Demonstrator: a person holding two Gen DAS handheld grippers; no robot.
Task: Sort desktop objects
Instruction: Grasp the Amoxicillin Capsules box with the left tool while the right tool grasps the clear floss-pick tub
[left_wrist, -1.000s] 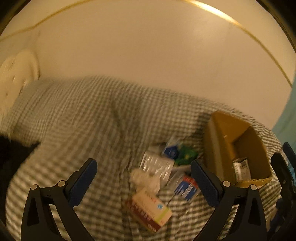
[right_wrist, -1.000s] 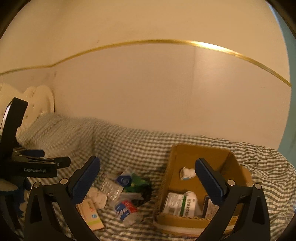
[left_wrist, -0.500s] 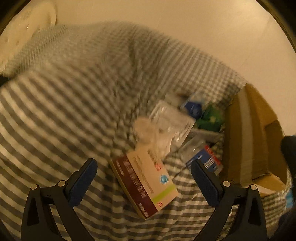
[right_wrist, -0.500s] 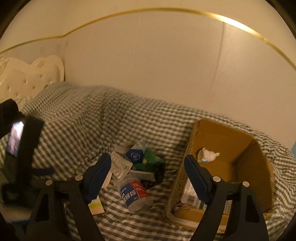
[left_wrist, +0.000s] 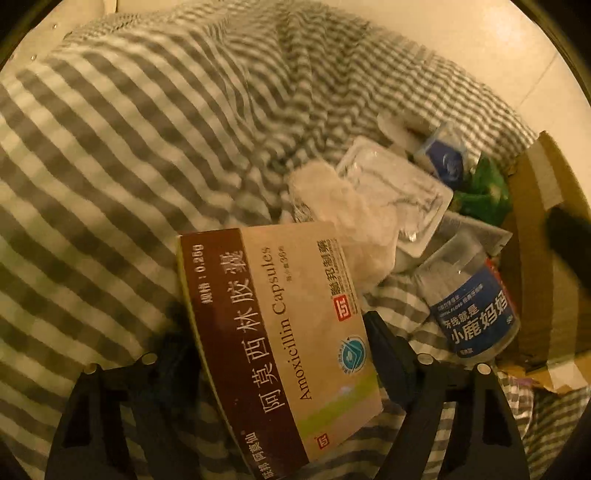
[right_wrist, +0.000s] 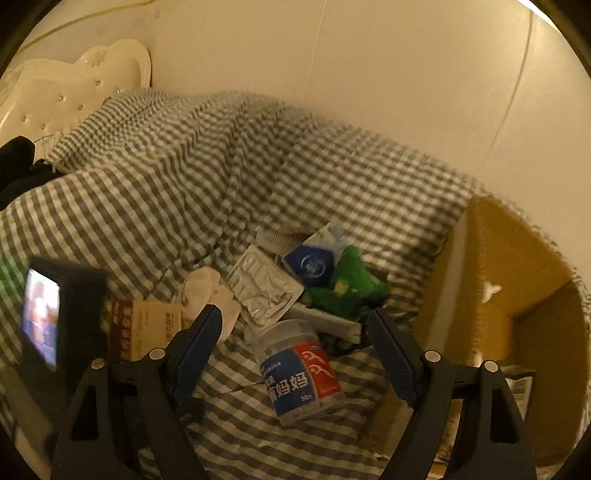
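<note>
A maroon and beige Amoxicillin box (left_wrist: 280, 332) lies on the checked bedcover between the fingers of my left gripper (left_wrist: 273, 354), which is open around it. The box also shows in the right wrist view (right_wrist: 144, 325). A clear jar with a blue and red label (right_wrist: 299, 373) lies on its side between the fingers of my open right gripper (right_wrist: 295, 339); it shows in the left wrist view too (left_wrist: 469, 302). Crumpled tissue (left_wrist: 332, 206), a blister pack (right_wrist: 266, 288), a blue packet (right_wrist: 314, 262) and a green packet (right_wrist: 347, 284) lie just behind.
An open cardboard box (right_wrist: 517, 295) with a few items inside stands on the right. The checked bedcover (right_wrist: 166, 192) spreads left toward a white headboard (right_wrist: 74, 85). The left gripper's body with a lit screen (right_wrist: 40, 317) is at the left of the right wrist view.
Both grippers have dropped toward the pile. The left now straddles the Amoxicillin box; the right now straddles the jar.
</note>
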